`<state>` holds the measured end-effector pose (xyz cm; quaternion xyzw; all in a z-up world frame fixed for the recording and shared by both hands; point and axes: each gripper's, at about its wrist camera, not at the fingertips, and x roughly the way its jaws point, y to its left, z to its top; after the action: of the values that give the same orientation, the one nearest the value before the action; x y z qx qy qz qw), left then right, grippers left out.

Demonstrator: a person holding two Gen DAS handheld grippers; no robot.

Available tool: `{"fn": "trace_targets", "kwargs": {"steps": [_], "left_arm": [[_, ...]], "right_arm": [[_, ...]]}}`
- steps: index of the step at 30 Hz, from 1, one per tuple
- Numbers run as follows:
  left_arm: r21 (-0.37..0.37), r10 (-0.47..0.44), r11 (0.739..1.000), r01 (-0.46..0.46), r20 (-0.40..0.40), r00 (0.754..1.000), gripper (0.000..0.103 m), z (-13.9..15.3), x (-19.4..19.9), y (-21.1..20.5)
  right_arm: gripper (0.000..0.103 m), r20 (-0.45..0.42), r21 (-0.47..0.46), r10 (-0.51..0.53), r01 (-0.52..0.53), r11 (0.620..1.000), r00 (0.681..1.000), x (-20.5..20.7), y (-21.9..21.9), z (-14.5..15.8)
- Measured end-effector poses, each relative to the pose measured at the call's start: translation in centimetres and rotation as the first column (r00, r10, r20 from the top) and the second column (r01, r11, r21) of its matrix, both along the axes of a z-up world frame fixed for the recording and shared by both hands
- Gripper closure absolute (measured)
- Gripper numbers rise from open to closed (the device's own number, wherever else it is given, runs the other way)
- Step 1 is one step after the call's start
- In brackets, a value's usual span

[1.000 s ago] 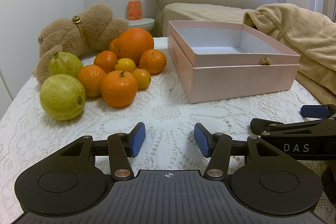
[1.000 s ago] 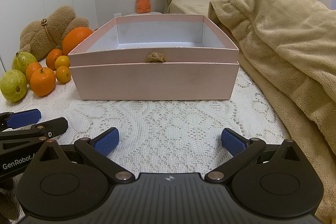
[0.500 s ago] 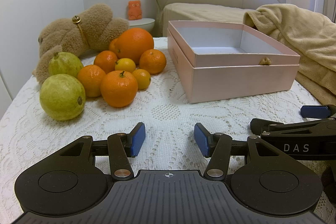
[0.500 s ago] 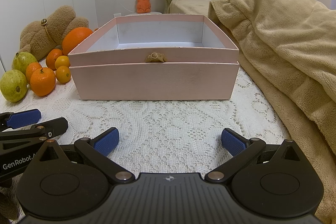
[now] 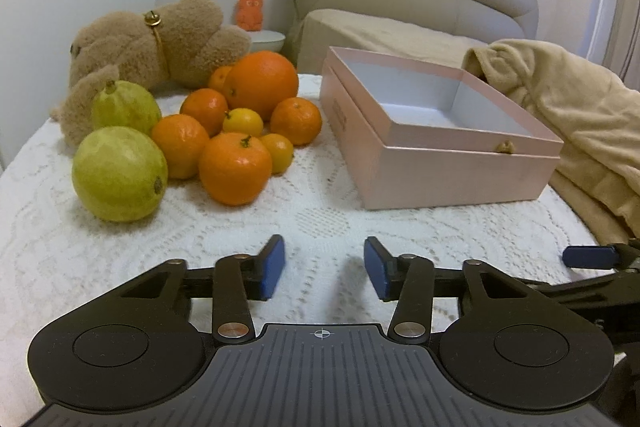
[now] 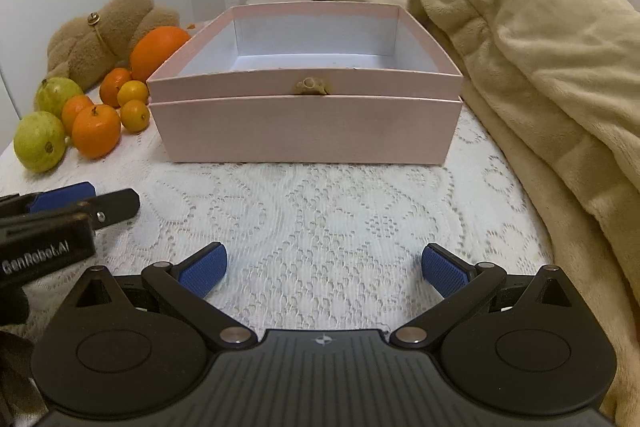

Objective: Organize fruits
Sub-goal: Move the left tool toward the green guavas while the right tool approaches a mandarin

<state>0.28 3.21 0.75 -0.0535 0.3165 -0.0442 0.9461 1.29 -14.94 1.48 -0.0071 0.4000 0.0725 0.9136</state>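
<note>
Fruits (image 5: 236, 167) lie heaped beside the empty pink box (image 5: 440, 147), unsorted; your left hand-held gripper (image 5: 324, 267), jaws just narrowing on nothing, and right hand-held gripper (image 6: 322, 267), spread wide, hold nothing.

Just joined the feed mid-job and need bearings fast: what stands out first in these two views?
The fruit pile stands out first: oranges and two green fruits bunched on the lace cloth, in front of a brown plush toy at the left. Right of it sits an open pink box with nothing visible inside, a tan blanket heaped along its far side. Both grippers, left and right, hang over bare cloth with jaws empty.
</note>
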Motion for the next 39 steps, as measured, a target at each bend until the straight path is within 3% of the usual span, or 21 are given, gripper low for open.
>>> {"fn": "trace_targets", "kwargs": {"steps": [9, 12, 15, 18, 20, 21, 24, 27, 29, 31, 36, 39], "left_arm": [[-0.026, 0.118, 0.993, -0.116, 0.11, 0.987, 0.056, 4.5, -0.6, 5.3], [-0.003, 0.167, 0.986, -0.169, 0.143, 0.975, 0.056, 5.5, -0.4, 7.2], [0.001, 0.218, 0.975, -0.22, 0.141, 0.966, 0.056, 5.7, -0.6, 9.1], [-0.011, 0.267, 0.964, -0.267, 0.118, 0.957, 0.058, 5.3, -0.3, 10.8], [-0.033, 0.282, 0.959, -0.28, 0.103, 0.954, 0.058, 4.9, -0.1, 11.6], [-0.04, 0.285, 0.959, -0.282, 0.097, 0.954, 0.058, 4.7, 0.1, 11.9], [-0.034, 0.278, 0.961, -0.276, 0.094, 0.956, 0.058, 4.4, 0.4, 11.8], [-0.029, 0.258, 0.966, -0.256, 0.094, 0.962, 0.058, 4.4, -0.1, 11.5], [-0.032, 0.256, 0.967, -0.254, 0.101, 0.961, 0.058, 4.5, -0.3, 11.6], [-0.036, 0.266, 0.964, -0.263, 0.11, 0.958, 0.058, 4.6, -0.5, 11.7], [-0.052, 0.24, 0.97, -0.237, 0.083, 0.967, 0.058, 4.4, -0.5, 11.8], [-0.03, 0.196, 0.98, -0.195, 0.079, 0.977, 0.058, 4.1, -0.4, 11.0]], "right_arm": [[0.0, -0.029, -0.015, 0.058, -0.059, 0.998, 0.998, 0.6, 1.5, 0.6], [0.0, -0.046, 0.064, 0.108, -0.105, 0.992, 0.993, 1.5, 2.7, 1.3], [0.001, 0.006, 0.152, 0.145, -0.144, 0.978, 0.989, 1.8, 3.9, 2.5], [0.024, 0.035, 0.227, 0.244, -0.246, 0.942, 0.969, 2.2, 5.6, 3.4], [0.055, 0.016, 0.239, 0.315, -0.309, 0.92, 0.949, 2.7, 7.3, 3.5], [0.058, 0.006, 0.235, 0.339, -0.33, 0.914, 0.941, 2.9, 8.2, 3.4], [0.059, 0.02, 0.196, 0.357, -0.354, 0.915, 0.934, 3.8, 10.4, 3.2], [0.059, 0.055, 0.135, 0.313, -0.318, 0.938, 0.948, 5.3, 11.1, 3.4], [0.068, 0.062, 0.122, 0.305, -0.31, 0.943, 0.95, 6.1, 10.6, 3.5], [0.071, 0.056, 0.127, 0.299, -0.304, 0.944, 0.952, 6.7, 10.1, 3.6], [0.071, 0.069, 0.065, 0.243, -0.247, 0.967, 0.968, 8.3, 9.6, 2.9], [0.063, 0.043, 0.073, 0.244, -0.247, 0.966, 0.969, 8.5, 9.1, 2.4]]}}
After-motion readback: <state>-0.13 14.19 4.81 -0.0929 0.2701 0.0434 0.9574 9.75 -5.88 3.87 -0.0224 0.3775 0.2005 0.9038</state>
